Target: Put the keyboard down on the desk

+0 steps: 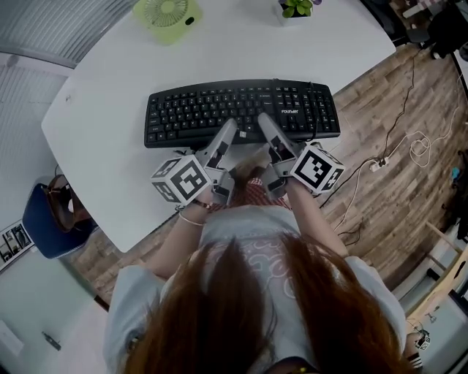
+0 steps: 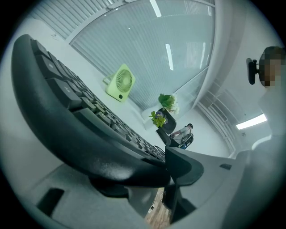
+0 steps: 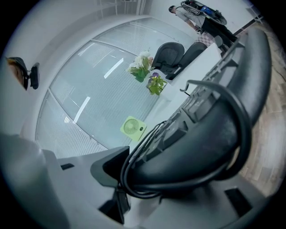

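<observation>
Clamping black keyboard [image 1: 241, 113] by near edge — my left fingers [image 1: 224, 139], right fingers [image 1: 268, 130] both closed on it — spread for even hold over tabletop [image 1: 110, 109].

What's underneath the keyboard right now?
The white desk lies under the keyboard. The left gripper and right gripper clamp its near edge, one jaw of each beneath it. Whether it touches the desk is hidden.

Counted: one keyboard [image 1: 241, 111], one surface [image 1: 110, 95], one green fan [image 1: 167, 14] and one blue chair [image 1: 44, 223]. Two sets of tongs were present, the left tongs [image 1: 229, 130] and the right tongs [image 1: 265, 124]. Two potted plants were recorded: a white-flowered plant [image 3: 141, 62] and a purple-flowered plant [image 3: 155, 84].
</observation>
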